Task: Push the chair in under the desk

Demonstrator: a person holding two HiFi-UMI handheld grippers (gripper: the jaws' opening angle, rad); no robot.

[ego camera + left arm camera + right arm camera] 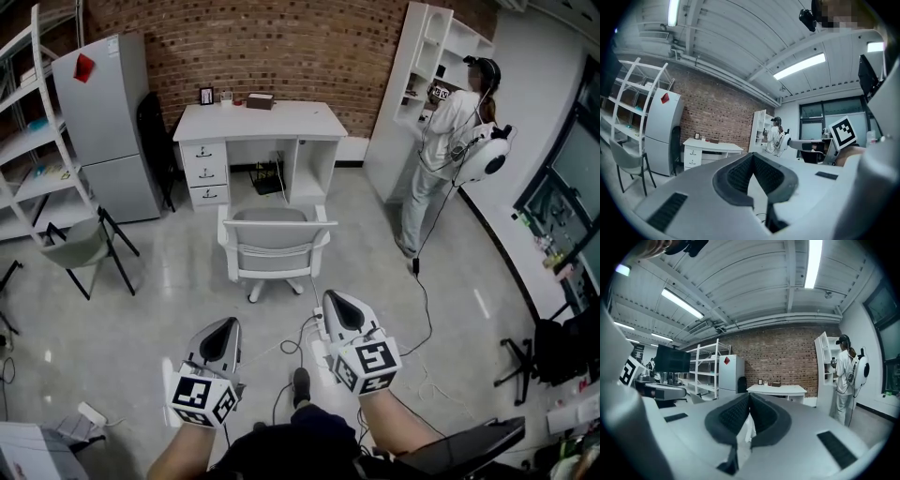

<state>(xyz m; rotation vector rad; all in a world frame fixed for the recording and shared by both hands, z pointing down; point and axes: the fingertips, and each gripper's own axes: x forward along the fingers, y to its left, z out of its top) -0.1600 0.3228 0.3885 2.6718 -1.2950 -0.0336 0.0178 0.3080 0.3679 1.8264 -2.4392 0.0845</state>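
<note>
A grey-and-white office chair (272, 239) stands on the floor in front of the white desk (258, 122), its back toward me and its seat just outside the desk's knee gap. My left gripper (223, 328) and right gripper (336, 302) hover low and near me, well short of the chair's backrest. Both are shut with nothing between the jaws. The desk (712, 146) shows small in the left gripper view and again as the desk (777, 390) in the right gripper view, with the chair hidden behind the jaws in both.
A grey fridge (108, 122) stands left of the desk and a folding chair (80, 246) further left. A person (445, 155) stands at the white shelving (422, 66) on the right. Cables (300, 328) lie on the floor near my feet.
</note>
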